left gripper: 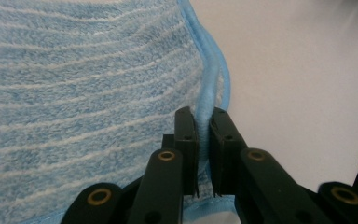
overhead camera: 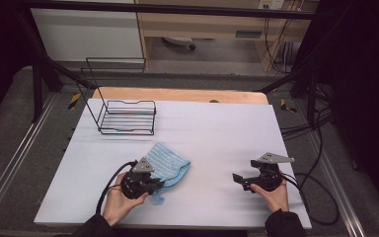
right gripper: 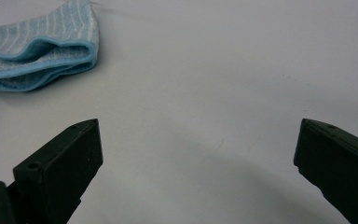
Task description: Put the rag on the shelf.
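A light blue striped cloth (overhead camera: 167, 165) lies folded on the white table top (overhead camera: 217, 133), left of centre near the front. My left gripper (overhead camera: 154, 186) sits at the cloth's near edge, shut on its hemmed border. In the left gripper view the two black jaws pinch the cloth (left gripper: 84, 93) by its raised blue hem, with my left gripper (left gripper: 204, 149) pressing from both sides. My right gripper (overhead camera: 238, 178) rests over bare table at the front right, held in a hand, jaws wide apart. In the right gripper view the cloth (right gripper: 37, 51) lies far off at upper left, and my right gripper (right gripper: 198, 154) holds nothing.
A black wire rack (overhead camera: 126, 116) with a tall back frame stands at the back left of the table. Cables (overhead camera: 321, 192) trail off the right edge. A wooden strip (overhead camera: 177, 94) borders the far side.
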